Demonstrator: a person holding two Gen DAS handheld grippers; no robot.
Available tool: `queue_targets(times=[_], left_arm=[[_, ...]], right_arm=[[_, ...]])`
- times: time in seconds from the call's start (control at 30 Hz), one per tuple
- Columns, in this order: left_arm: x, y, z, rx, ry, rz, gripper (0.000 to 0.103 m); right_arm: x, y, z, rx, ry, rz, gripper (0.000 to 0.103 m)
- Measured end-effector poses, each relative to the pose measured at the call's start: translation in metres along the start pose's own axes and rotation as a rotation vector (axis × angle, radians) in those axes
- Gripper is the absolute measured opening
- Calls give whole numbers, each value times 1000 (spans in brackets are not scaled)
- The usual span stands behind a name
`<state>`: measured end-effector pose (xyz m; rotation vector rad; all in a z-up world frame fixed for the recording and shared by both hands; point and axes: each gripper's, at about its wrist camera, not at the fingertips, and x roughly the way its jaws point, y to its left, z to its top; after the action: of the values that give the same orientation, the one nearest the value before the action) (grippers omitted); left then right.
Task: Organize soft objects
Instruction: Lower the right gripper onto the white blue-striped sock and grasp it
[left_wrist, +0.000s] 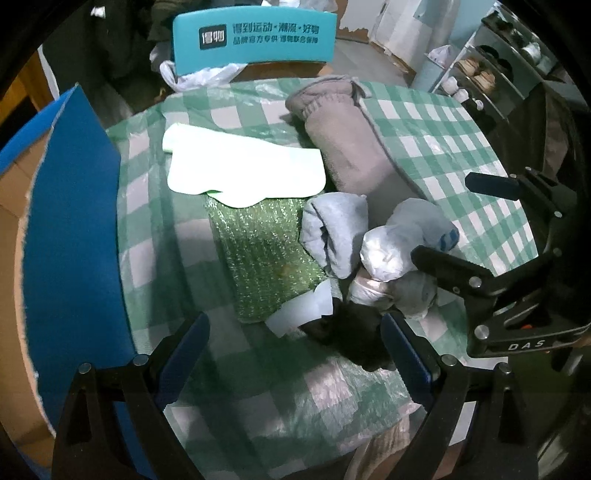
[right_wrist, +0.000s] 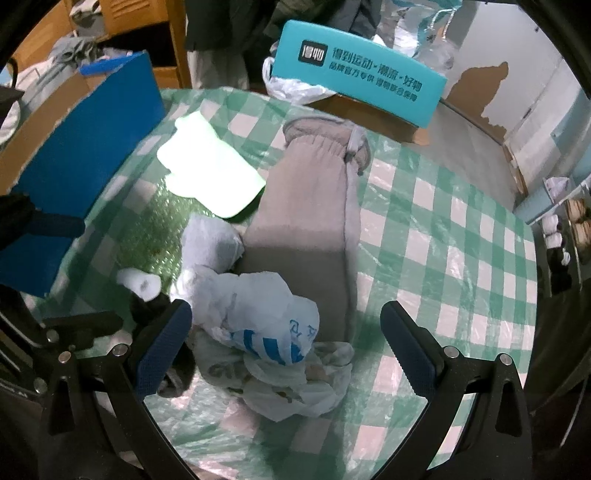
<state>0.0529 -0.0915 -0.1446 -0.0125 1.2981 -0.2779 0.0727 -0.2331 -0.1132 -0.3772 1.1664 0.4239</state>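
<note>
Soft items lie piled on a round table with a green checked cloth (left_wrist: 443, 140). Folded grey-brown trousers (left_wrist: 347, 147) (right_wrist: 306, 214) lie at the middle. Beside them are a white sheet (left_wrist: 240, 166) (right_wrist: 207, 170), green bubble wrap (left_wrist: 258, 251), a light grey cloth (left_wrist: 336, 232) (right_wrist: 210, 240) and a black cloth (left_wrist: 351, 339). A crumpled white plastic bag with blue print (left_wrist: 399, 240) (right_wrist: 266, 314) rests on a patterned bundle (right_wrist: 288, 384). My right gripper (right_wrist: 286, 343) (left_wrist: 461, 225) is open, straddling that bag. My left gripper (left_wrist: 295, 350) (right_wrist: 70, 275) is open above the cloth, its right finger beside the black cloth.
A blue-faced cardboard box (left_wrist: 74, 221) (right_wrist: 85, 155) stands along the table's left edge. A teal printed box (left_wrist: 255, 37) (right_wrist: 362, 81) and a plastic bag (left_wrist: 207, 75) sit at the far edge. A shoe rack (left_wrist: 491, 74) stands at the right.
</note>
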Motion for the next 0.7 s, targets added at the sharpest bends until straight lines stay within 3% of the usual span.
queue_targets(times=[0.1,0.23,0.3,0.37,0.43,0.47,0.53,0.7], left_arm=[[5,3,0,-10,3,-9,95],[11,5,0,-11,8,-18,93],[13,5,0,-6,15,-24,87],[18,4,1,4,25,-25,83],[20,5,0,10,27,-26,79],[22,4,0,13,29,-27,76],[24,4,0,19,33,-32,70],[25,0,1,50,31,-26,44]], right_arm=[[8,0,-1,-6,11,-3,101],[15,0,-1,-14,17,14,92],[16,1,-2,-19,18,26,87],[18,3,-2,-25,25,53,71],[18,5,-3,-27,31,58,69],[18,6,-3,-29,29,56,63],[17,6,-4,-25,31,62,59],[8,1,-3,6,7,76,55]])
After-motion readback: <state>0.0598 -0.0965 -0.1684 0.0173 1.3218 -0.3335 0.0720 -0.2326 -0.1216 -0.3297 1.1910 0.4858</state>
